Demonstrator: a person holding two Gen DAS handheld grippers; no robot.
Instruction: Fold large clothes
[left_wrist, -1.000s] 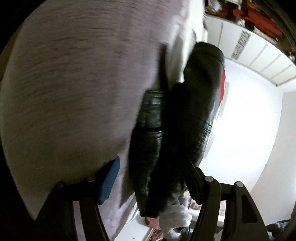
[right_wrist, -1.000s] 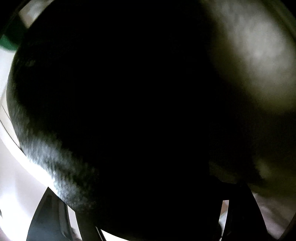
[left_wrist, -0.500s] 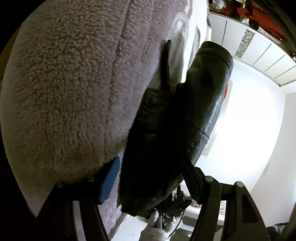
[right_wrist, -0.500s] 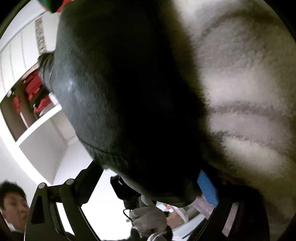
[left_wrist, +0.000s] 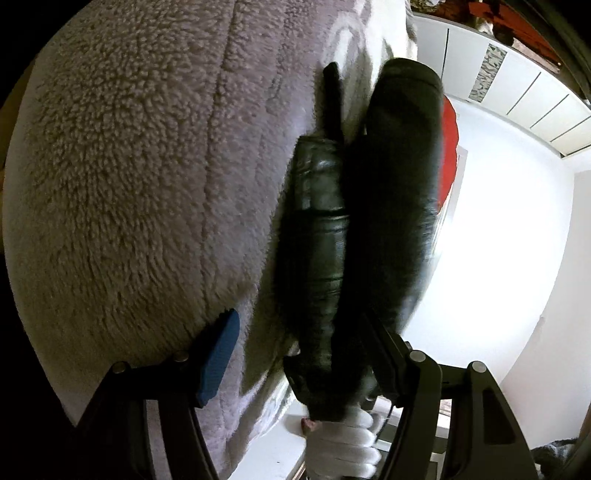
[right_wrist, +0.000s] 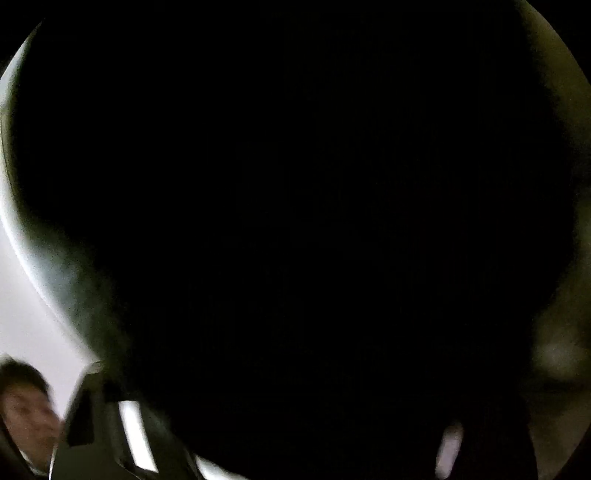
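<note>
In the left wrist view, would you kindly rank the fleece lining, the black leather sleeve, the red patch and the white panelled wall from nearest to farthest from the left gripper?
1. Fleece lining, left, and black leather sleeve, centre: both sit between the left gripper fingers, too close to call.
2. Red patch, right, behind the sleeve.
3. White panelled wall, upper right, far background.

Dark garment (right_wrist: 295, 221) smothers the right wrist view, hiding its hand-held gripper.

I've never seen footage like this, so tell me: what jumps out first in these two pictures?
A big fluffy grey fleece lining fills the left of the left wrist view, with black leather sleeves bunched beside it at centre. A white-gloved hand shows below. The right wrist view is almost wholly blacked out by the dark garment pressed against it.
</note>
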